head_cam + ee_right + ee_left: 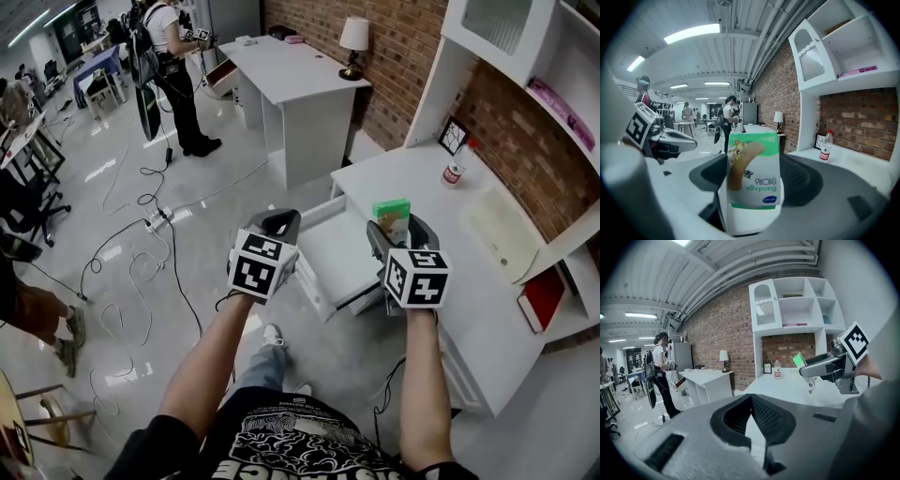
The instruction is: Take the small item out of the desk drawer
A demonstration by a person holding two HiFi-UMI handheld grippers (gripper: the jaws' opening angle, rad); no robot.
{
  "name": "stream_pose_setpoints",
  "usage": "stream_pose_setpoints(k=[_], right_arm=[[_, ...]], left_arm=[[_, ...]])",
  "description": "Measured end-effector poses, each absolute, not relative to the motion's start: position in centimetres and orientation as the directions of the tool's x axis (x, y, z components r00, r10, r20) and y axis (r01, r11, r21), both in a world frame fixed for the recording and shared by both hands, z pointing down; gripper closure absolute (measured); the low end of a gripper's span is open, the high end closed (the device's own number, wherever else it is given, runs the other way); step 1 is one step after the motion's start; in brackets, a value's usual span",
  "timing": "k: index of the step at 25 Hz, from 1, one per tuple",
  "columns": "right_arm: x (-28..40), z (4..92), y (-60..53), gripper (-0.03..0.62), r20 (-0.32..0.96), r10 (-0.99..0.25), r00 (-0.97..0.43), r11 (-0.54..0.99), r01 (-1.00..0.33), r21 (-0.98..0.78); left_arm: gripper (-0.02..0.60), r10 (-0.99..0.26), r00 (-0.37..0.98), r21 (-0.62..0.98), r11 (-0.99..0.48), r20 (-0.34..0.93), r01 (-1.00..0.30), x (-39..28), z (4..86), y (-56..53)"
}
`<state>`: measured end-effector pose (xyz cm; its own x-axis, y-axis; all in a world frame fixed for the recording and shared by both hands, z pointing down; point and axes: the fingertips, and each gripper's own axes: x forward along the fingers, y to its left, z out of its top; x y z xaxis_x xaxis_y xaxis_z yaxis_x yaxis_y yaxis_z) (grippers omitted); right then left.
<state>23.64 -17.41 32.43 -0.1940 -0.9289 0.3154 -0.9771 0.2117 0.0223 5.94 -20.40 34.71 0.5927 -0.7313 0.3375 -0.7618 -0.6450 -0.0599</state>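
My right gripper is shut on a small bandage box, green on top and white below, and holds it in the air over the open desk drawer. The right gripper view shows the box upside down between the two jaws. From the left gripper view, the box sticks out of the right gripper above the white desk. My left gripper hovers left of the drawer. Its jaws meet at the tips with nothing between them.
A water bottle and a small picture frame stand at the back of the desk, under a white shelf unit. A second white desk carries a lamp. Cables run over the floor and a person stands far off.
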Motion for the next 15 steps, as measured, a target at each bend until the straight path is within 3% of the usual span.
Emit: stream_pose_setpoints(k=[15], right_arm=[[23.01,31.78,-16.86,0.247,0.299,-0.935,-0.192,0.212,-0.977,0.037]], left_arm=[[0.577,-0.728,0.594,-0.063,-0.649,0.342,-0.758,5.62,34.83,-19.83]])
